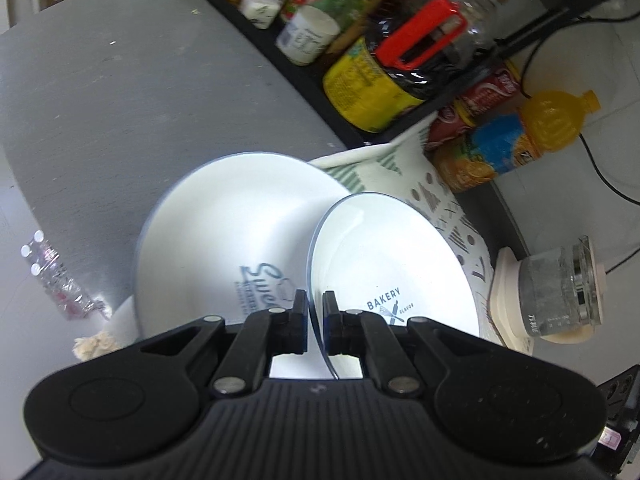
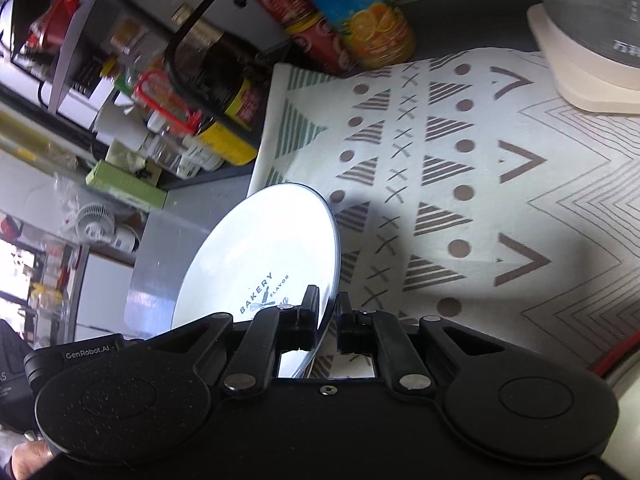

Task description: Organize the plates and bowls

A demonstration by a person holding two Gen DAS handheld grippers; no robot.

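Observation:
My left gripper (image 1: 316, 304) is shut on the left rim of a white plate (image 1: 384, 248) printed BAKERY FLAVOR, which stands tilted over the patterned placemat (image 1: 440, 208). A second white plate (image 1: 224, 232) with blue lettering lies to its left on the grey table (image 1: 100, 100). In the right wrist view, my right gripper (image 2: 328, 308) is shut on the rim of a tilted BAKERY FLAVOR plate (image 2: 264, 240) at the placemat's (image 2: 480, 200) left edge. I cannot tell whether both views show the same plate.
A black rack (image 1: 360, 40) crowded with bottles and jars lines the far side. An orange juice bottle (image 1: 520, 140) and red cans stand by the mat. A glass jug on a cream base (image 1: 560, 292) sits at the right. Small plastic bottles (image 1: 52, 272) lie at the left.

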